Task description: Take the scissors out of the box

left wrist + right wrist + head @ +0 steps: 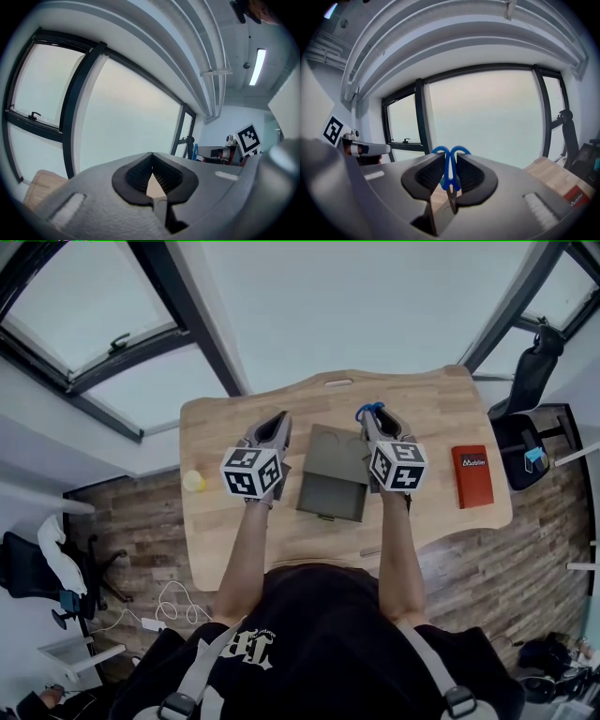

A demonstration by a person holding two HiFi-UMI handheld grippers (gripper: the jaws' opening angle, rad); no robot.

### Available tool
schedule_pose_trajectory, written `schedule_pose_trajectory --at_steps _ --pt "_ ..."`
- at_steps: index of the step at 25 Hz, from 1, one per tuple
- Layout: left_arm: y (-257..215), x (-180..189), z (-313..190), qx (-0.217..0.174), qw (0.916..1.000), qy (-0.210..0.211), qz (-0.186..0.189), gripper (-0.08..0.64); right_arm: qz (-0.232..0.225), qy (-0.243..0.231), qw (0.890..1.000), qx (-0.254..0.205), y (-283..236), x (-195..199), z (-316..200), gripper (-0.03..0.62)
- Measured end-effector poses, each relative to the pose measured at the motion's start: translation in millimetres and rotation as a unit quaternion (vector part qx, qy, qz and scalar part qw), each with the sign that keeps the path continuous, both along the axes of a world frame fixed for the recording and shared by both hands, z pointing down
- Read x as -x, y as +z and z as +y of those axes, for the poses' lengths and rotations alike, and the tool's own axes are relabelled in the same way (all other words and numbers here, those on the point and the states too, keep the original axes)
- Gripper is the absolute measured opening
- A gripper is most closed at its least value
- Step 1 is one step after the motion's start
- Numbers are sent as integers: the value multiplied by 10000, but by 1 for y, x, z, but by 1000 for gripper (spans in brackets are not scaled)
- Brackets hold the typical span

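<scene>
Left gripper [278,423] [151,158]: held above the desk, just left of the box; the jaws are brought together at the tips, and nothing is seen between them.
Right gripper [375,420] [450,158]: held above the far right corner of the box; the jaws are clamped on the scissors.
Scissors [369,412] [449,176]: gripped at the blue handles, whose loops project past the jaw tips; held in the air, outside the box.
Box [330,479]: grey-green, set at the middle of the desk, between the two grippers.
Desk [422,399]: light wood; a red book [472,474] is laid at the right, and a small yellow object [194,481] near the left edge.
</scene>
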State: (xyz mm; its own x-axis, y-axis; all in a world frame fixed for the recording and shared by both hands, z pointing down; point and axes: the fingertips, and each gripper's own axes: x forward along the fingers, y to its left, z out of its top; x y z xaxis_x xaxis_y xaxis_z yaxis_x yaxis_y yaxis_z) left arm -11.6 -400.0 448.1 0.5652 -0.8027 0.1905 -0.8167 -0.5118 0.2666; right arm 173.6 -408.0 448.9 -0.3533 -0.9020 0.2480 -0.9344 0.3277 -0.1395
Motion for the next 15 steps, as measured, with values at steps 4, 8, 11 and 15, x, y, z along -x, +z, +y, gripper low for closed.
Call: schedule_pose_trajectory --at_steps 4,8,11,15 --pt "0 -6 0 4 10000 76 -2 0 89 44 9999 28 5 -5 2 80" --pt "0 -10 1 -3 9999 144 13 0 141 83 9999 50 7 -9 5 80" --pt "0 -14 -2 5 9998 192 38 0 203 116 9997 58 8 -14 6 81" --pt "1 -22 -3 9 9996 281 37 0 248 173 9995 63 9 -21 10 80"
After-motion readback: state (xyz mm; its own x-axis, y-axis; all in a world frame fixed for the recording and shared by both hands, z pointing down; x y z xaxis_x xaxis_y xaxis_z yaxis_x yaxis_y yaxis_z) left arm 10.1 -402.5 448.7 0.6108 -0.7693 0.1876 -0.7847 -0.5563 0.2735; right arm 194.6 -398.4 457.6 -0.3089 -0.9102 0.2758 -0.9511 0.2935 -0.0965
